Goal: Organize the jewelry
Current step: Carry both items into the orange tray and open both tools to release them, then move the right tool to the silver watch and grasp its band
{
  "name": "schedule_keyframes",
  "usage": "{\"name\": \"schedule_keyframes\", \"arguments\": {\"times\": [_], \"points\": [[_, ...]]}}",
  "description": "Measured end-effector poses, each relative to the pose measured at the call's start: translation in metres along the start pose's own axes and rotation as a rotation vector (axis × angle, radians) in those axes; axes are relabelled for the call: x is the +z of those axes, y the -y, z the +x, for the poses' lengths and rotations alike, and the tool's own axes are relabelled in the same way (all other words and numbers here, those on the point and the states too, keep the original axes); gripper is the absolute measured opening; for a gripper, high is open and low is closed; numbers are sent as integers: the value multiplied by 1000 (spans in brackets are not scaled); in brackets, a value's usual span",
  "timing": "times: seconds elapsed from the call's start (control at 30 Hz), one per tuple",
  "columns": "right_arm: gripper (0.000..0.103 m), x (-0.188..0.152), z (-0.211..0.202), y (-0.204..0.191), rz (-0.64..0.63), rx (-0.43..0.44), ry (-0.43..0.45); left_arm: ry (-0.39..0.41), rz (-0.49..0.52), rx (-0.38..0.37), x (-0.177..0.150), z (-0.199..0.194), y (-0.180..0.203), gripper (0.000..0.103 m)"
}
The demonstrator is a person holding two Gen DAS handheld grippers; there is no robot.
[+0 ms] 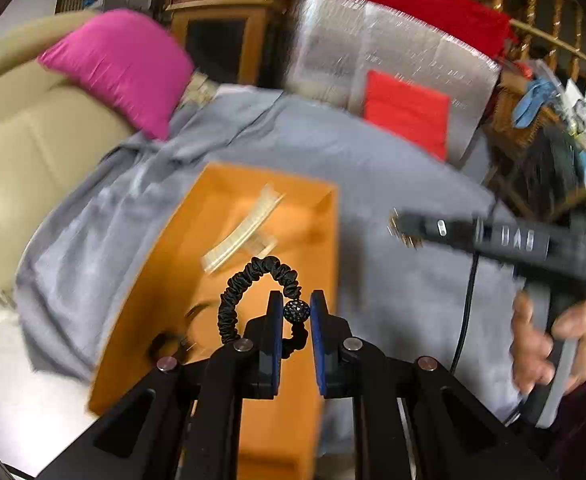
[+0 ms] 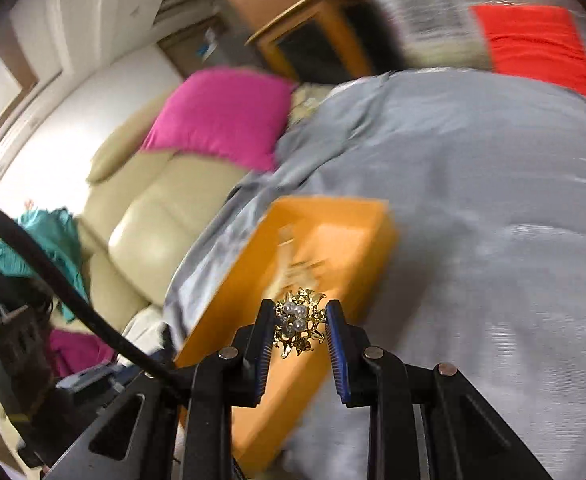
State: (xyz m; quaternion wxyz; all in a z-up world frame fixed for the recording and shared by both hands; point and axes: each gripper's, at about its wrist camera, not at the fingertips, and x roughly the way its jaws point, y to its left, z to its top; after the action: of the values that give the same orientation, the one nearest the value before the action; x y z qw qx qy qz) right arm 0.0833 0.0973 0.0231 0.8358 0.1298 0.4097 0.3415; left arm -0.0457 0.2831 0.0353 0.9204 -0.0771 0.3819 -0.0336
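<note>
Jaws of the left gripper [image 1: 296, 312] are pinched on a sparkly dark bead [image 1: 296, 311]. The bead hangs on a black band [image 1: 249, 284] that loops up to the left of the jaws. Jaws of the right gripper [image 2: 301, 322] are pinched on a gold brooch [image 2: 299, 322] with little white pearls.

No words or labels can be read; both views are blurry.

Both grippers are up in the air over an orange tray [image 1: 165, 264]. The tray sits on a grey blanket [image 1: 373, 152].

The left view shows a pale comb [image 1: 241, 229] lying in the middle of the tray and something small and dark near the tray's near left corner, too blurry to tell. It also shows the right gripper off to the right of the tray, with a hand [image 1: 533, 350] on its handle. The right view shows a black cable [image 2: 57, 280] at the left.

To the right of the tray's right edge the blanket is bare and wide. A pink pillow [image 1: 121, 68] leans on a cream sofa [image 1: 33, 160] past the blanket's far left edge.
</note>
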Motion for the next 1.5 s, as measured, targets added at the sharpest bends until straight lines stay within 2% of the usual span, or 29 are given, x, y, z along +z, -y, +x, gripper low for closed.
{"name": "schedule_keyframes", "arguments": {"times": [0.1, 0.23, 0.4, 0.63, 0.8, 0.97, 1.1, 1.33, 1.5], "points": [[28, 1, 39, -31, -16, 11, -81, -45, -15, 5, -14, 10, -15, 14], [28, 0, 94, -51, -11, -25, -214, -114, -64, -38, -32, 32, -27, 14], [28, -6, 134, -47, 19, -88, -317, -186, -135, -79, -49, 59, -37, 14], [28, -6, 171, -38, 19, -173, -370, -263, -188, -109, -56, 83, -47, 14], [29, -7, 177, -36, 10, -208, -374, -300, -200, -127, -60, 98, -46, 14], [33, -6, 177, -39, -1, -226, -393, -335, -225, -139, -64, 107, -49, 14], [37, -2, 159, -38, 19, -179, -347, -327, -240, -141, -60, 105, -55, 14], [37, 11, 87, -23, 25, -109, -196, -238, -220, -109, -47, 63, -49, 14], [37, 8, 27, 6, 35, -127, -113, -154, -133, -102, -24, 37, -10, 16]]}}
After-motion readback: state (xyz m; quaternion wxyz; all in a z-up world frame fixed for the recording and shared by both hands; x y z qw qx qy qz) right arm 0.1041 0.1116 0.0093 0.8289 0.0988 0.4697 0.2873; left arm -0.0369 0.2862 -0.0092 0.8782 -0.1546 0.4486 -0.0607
